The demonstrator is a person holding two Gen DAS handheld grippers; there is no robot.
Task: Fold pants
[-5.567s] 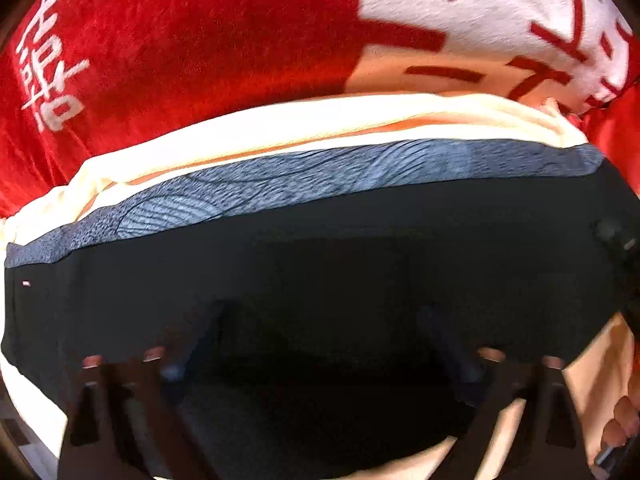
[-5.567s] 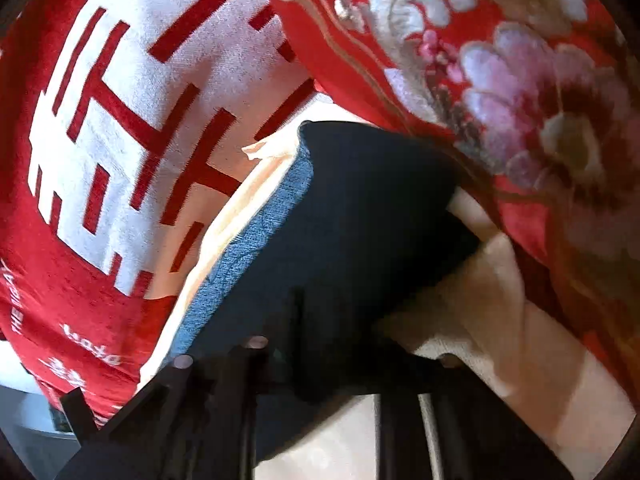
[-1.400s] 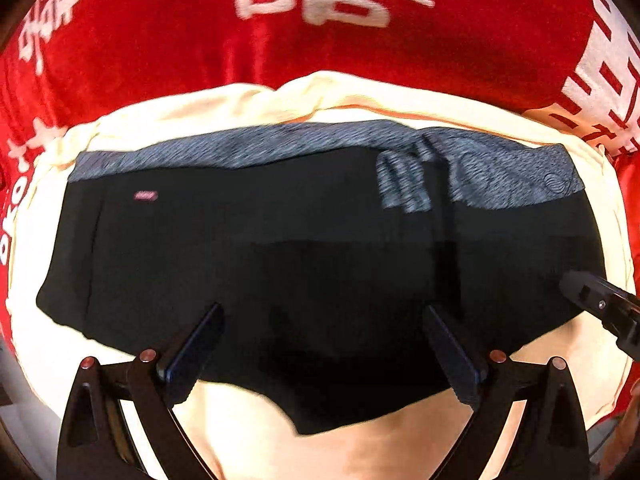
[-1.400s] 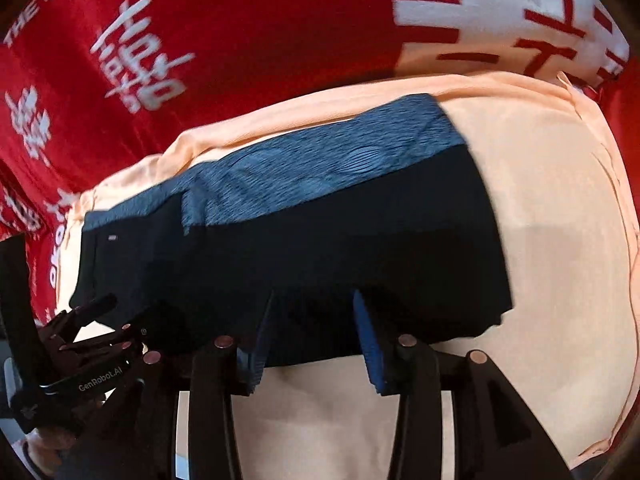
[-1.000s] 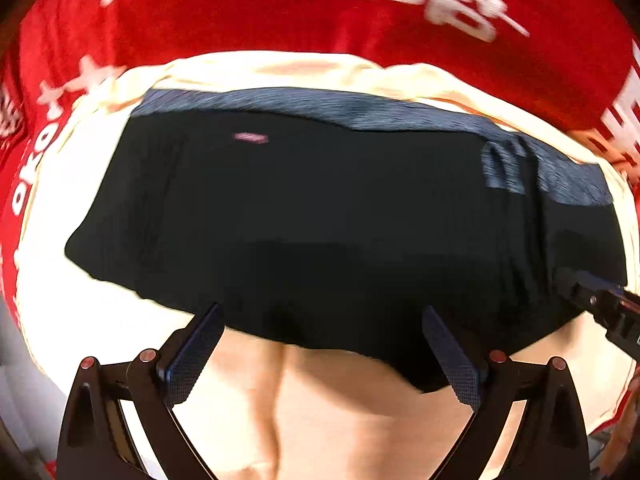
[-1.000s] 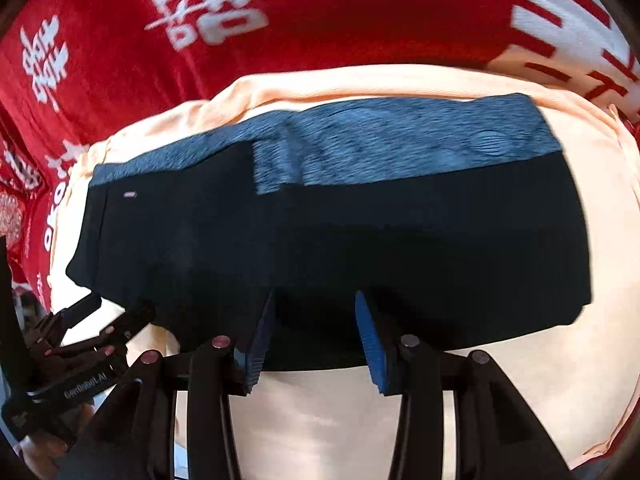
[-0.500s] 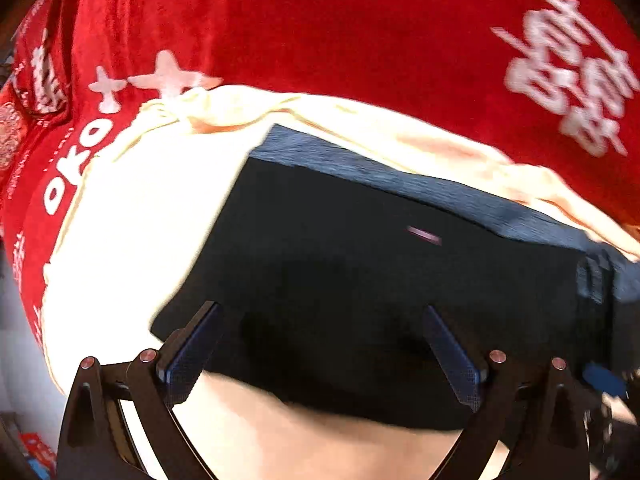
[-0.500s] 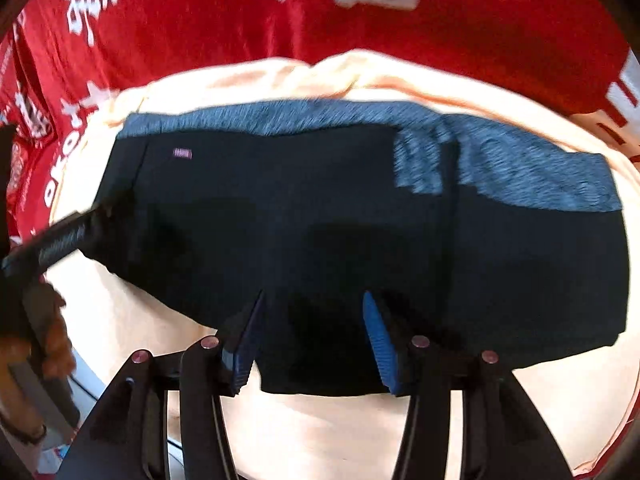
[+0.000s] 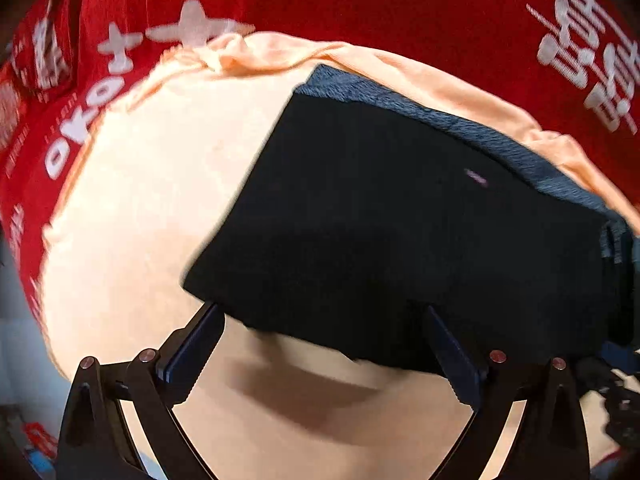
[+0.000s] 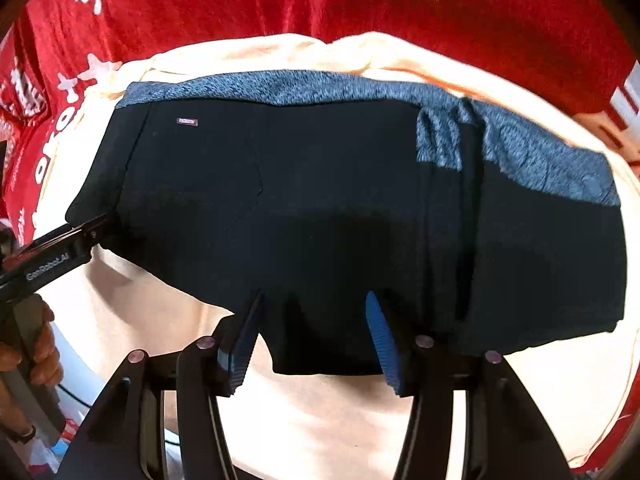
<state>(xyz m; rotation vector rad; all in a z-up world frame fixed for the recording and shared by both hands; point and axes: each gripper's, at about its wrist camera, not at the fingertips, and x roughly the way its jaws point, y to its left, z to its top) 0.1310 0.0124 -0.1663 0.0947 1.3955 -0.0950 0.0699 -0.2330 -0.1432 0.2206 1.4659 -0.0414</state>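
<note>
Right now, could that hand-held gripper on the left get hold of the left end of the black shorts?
Probably yes. The left hand-held gripper is open right at the near corner of the black shorts, which lie flat on the peach cloth with nothing on top or in between.

Left wrist view: shorts (image 9: pixel 400 232) cut off at right edge; blurred white lettering on red blanket (image 9: pixel 360 0) unreadable.
</note>
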